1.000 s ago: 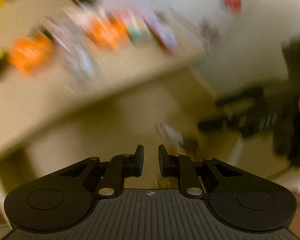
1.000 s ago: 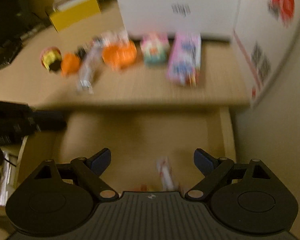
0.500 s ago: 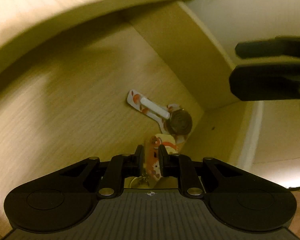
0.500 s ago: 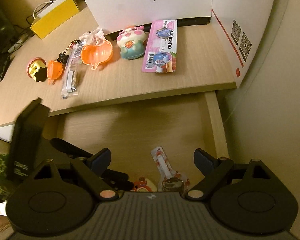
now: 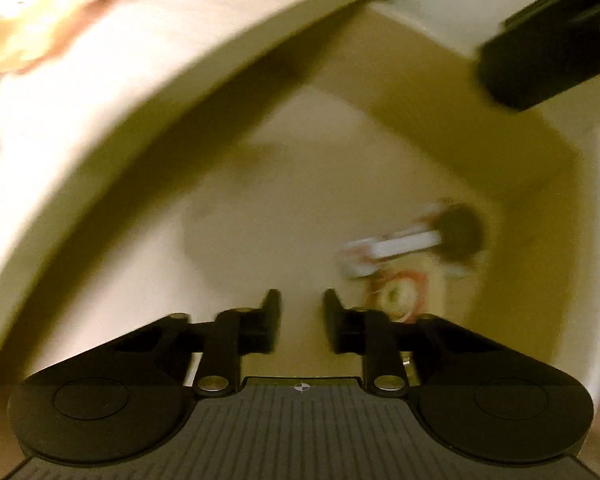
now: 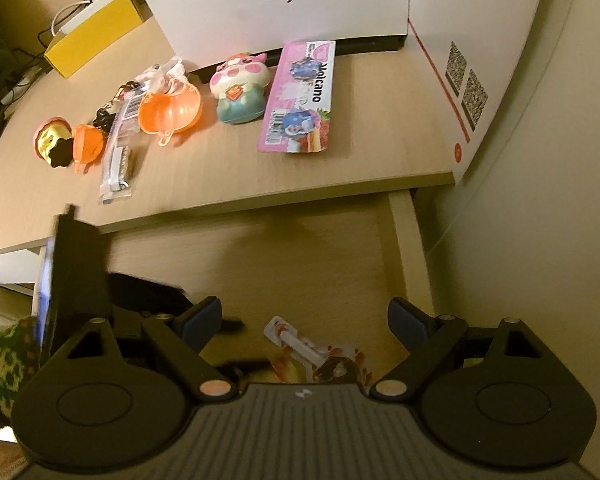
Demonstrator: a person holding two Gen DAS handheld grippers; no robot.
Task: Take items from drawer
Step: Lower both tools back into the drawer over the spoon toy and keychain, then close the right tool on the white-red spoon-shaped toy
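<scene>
Although pinching a small orange-and-white packet [image 5: 398, 294] only half a second ago, holds nothing now: at the left hand-held gripper [image 5: 302, 312], opening at this moment, with only the bare floor of the drawer [image 5: 260, 200] visible in the narrow gap. Lies now just beside the right finger of that gripper, on the drawer floor and partly under the lollipop packet [image 5: 404, 246] with the white stick and the dark round head. Hard to say from the blurred left wrist view whether slipped out or let go on purpose, and whether still touching the finger. As before, both packets near the front right corner of the drawer, close to its right side wall and well away from the front edge of the desk [image 6: 340, 160]. Means, as a judgement, one failed or given-up pick: nothing taken out in this try, so a new approach needed, probably with a wider opening and better centring over the packet. Meanwhile no real change at the right hand-held gripper [image 6: 304, 320]: spread wide and empty, hovering above the same corner with the two packets showing between its blue pads. Already laid out on the desk, near its back edge: a pink card [image 6: 300, 96], a plush toy [image 6: 240, 92] and an orange shell [image 6: 170, 110]; so apparently only these two packets left to take.
</scene>
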